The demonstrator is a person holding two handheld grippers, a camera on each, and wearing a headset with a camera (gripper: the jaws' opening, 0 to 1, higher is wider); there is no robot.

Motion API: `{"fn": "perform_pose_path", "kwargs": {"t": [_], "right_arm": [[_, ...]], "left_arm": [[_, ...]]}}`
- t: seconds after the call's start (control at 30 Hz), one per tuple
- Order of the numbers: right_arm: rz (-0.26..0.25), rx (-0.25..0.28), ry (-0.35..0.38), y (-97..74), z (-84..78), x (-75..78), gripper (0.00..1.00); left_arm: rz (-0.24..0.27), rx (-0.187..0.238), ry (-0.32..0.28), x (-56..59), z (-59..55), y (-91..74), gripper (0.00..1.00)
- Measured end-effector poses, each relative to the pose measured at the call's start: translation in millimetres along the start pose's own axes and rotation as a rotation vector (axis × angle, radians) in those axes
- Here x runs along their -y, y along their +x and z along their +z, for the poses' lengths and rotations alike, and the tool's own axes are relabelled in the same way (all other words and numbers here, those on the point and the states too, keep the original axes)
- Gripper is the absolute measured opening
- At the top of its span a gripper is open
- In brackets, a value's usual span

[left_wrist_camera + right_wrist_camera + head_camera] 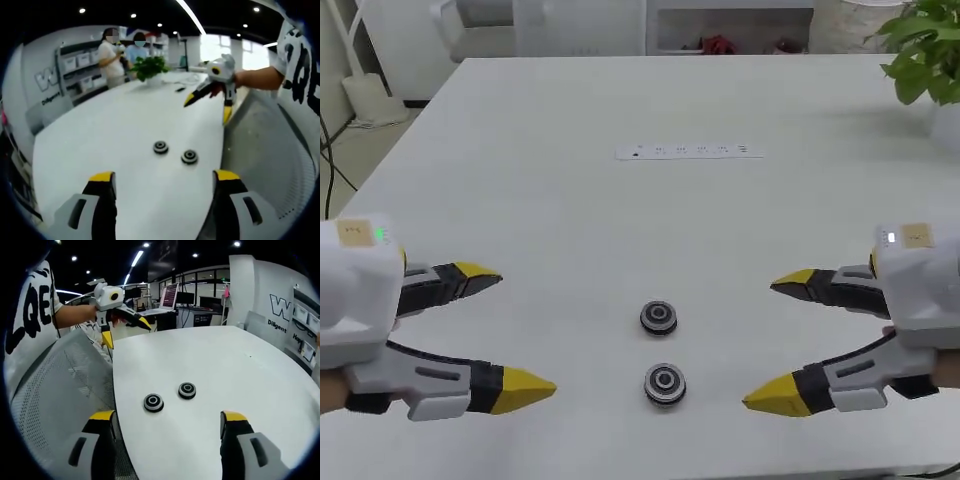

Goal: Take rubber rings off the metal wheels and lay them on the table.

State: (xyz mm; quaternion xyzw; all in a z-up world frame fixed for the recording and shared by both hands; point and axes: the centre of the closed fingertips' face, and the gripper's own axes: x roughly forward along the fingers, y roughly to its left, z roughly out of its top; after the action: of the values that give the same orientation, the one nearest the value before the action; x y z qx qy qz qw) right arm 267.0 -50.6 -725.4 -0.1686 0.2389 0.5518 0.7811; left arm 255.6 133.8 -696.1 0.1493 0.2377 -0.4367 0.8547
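White table [620, 220]. Left gripper [527, 332] and right gripper [758, 343] hover at either side, both with jaws spread wide (nothing held). Between them, near the front edge: far wheel [659, 317], near wheel [665, 384], black rings [650, 386] on both.

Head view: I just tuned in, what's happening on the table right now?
A person holds a tool in each hand over the table. The left tool and the right tool are both open, one on each side of the near wheel and the far wheel, touching neither. Each wheel has its dark ring on, so no ring has been taken off yet.
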Motion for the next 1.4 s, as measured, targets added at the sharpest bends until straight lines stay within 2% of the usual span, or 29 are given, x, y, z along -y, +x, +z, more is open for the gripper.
{"fn": "perform_pose_path", "kwargs": {"t": [0.27,0.5,0.63,0.77,1.17,1.4], "right_arm": [[0.032,-0.01,-0.036,9.9,3.4,2.2,0.82],[0.065,-0.006,-0.047,19.3,3.2,3.4,0.8],[0.082,-0.01,-0.054,24.2,2.4,3.0,0.78],[0.094,-0.012,-0.061,29.5,1.2,3.9,0.77],[0.145,-0.03,-0.056,50.0,-4.7,4.1,0.7],[0.184,-0.062,-0.06,59.4,-12.5,-2.5,0.66]], "left_arm": [[-0.014,0.001,-0.006,-4.7,-1.3,9.1,0.81],[-0.032,-0.005,0.009,-3.8,-0.5,17.9,0.81],[-0.046,0.016,-0.002,-5.5,2.7,22.5,0.8],[-0.056,0.009,0.01,-6.6,1.9,27.9,0.8],[-0.108,-0.004,0.039,-2.3,2.9,47.0,0.78],[-0.138,-0.014,0.035,1.7,1.6,58.2,0.76]]}}
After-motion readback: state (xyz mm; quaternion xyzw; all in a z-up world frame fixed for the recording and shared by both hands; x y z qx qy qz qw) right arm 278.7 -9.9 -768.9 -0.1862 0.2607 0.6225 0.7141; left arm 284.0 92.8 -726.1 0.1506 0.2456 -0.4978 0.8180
